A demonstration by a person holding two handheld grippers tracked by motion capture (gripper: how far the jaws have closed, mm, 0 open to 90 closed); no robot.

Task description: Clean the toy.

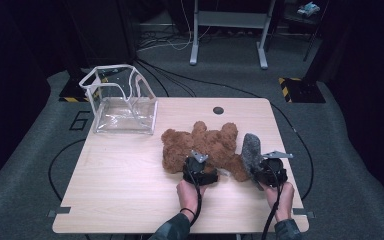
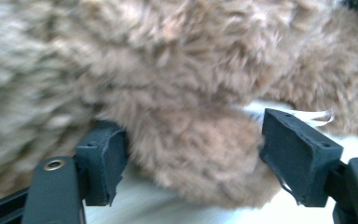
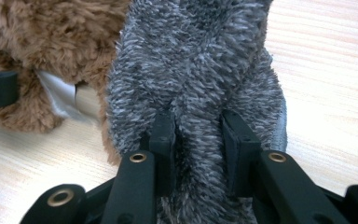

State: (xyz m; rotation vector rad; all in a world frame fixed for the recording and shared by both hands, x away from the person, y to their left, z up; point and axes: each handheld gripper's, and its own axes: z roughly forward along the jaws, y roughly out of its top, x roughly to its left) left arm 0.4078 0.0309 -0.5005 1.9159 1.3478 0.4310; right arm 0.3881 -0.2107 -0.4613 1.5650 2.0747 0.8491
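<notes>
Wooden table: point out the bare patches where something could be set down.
The light wooden table is bare across its left half, in front of the clear plastic bag, and in a strip around the round grommet hole. The brown plush teddy bear and grey furry toy crowd the right.

wooden table [image 1: 130,185], brown teddy [image 1: 200,145] (lying), clear bag [image 1: 122,107]

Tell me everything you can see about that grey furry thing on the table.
The grey furry thing is a soft plush piece with short, speckled grey-and-white pile, longish in shape. It lies on the wooden table near its right edge, pressed against the brown teddy bear on one side. The right gripper pinches a fold of its fur between both black pads, near the end closest to the person. A smooth grey edge shows along one side; what it is cannot be told.
</notes>
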